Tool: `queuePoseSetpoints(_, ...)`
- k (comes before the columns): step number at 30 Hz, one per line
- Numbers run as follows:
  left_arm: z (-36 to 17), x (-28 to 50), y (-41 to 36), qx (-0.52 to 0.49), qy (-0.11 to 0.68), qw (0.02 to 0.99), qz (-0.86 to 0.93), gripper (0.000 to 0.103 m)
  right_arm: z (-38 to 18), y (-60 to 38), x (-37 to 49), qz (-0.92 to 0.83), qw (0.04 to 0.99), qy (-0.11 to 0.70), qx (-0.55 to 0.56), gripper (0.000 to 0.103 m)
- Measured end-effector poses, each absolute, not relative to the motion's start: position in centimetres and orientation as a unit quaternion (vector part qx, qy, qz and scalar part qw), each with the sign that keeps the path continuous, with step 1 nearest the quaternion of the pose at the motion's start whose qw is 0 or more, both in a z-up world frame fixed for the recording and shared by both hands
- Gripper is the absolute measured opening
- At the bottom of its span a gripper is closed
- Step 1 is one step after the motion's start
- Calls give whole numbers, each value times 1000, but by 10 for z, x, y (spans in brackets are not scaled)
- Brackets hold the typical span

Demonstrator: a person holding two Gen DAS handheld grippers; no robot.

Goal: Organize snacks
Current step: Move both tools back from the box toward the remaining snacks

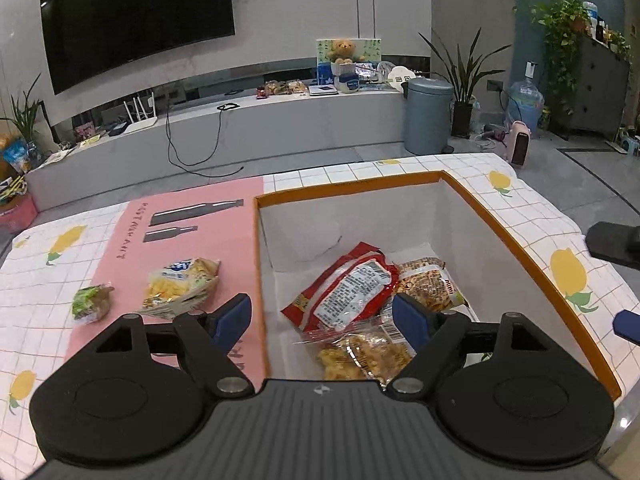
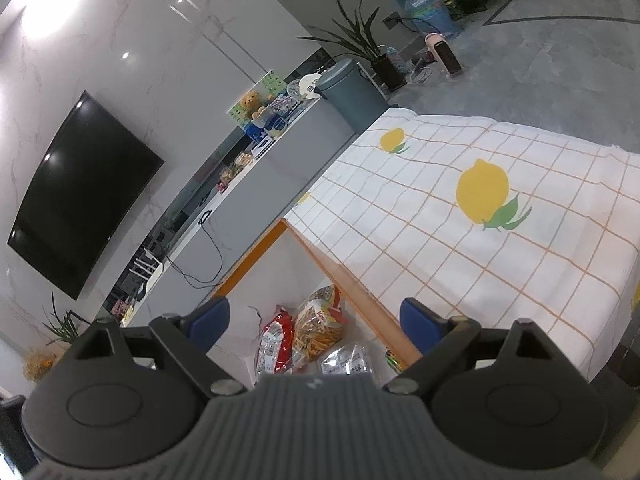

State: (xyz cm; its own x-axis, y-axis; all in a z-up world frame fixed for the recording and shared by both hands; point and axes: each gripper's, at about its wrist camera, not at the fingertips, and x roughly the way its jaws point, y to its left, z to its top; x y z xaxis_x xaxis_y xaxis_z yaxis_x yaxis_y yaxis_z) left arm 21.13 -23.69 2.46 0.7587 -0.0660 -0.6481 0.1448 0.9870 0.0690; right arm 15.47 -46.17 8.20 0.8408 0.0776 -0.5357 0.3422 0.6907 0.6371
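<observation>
Red snack packet (image 1: 344,284) lies in box (image 1: 520,248) between open left tongs (image 1: 322,320)

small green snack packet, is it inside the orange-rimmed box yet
No, the small green snack packet lies outside the orange-rimmed white box, on the pink mat.

One orange-rimmed box (image 1: 516,240). Inside, perhaps four snack packets (image 1: 352,288), overlapping. Two packets (image 1: 180,284) outside on the pink mat (image 1: 192,232).

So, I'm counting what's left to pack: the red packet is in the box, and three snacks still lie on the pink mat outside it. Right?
Not quite: the left wrist view shows two snacks on the pink mat, a yellow packet and a small green one. The red packet is in the box.
</observation>
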Motion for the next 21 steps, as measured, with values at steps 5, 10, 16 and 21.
queuePoseSetpoints(5, 34, 202, -219, 55, 336, 939, -52, 94, 86, -449, 162, -69, 890, 281, 353, 90)
queuePoseSetpoints(10, 42, 194, -191, 49, 333, 941, -42, 94, 98, -429, 165, -18, 903, 268, 336, 90)
queuePoseSetpoints(16, 53, 181, -136, 17, 318, 948, -26, 94, 114, -382, 172, 62, 928, 241, 276, 91)
queuePoseSetpoints(21, 53, 167, -90, 24, 306, 952, -18, 94, 108, -339, 187, 142, 920, 238, 277, 91)
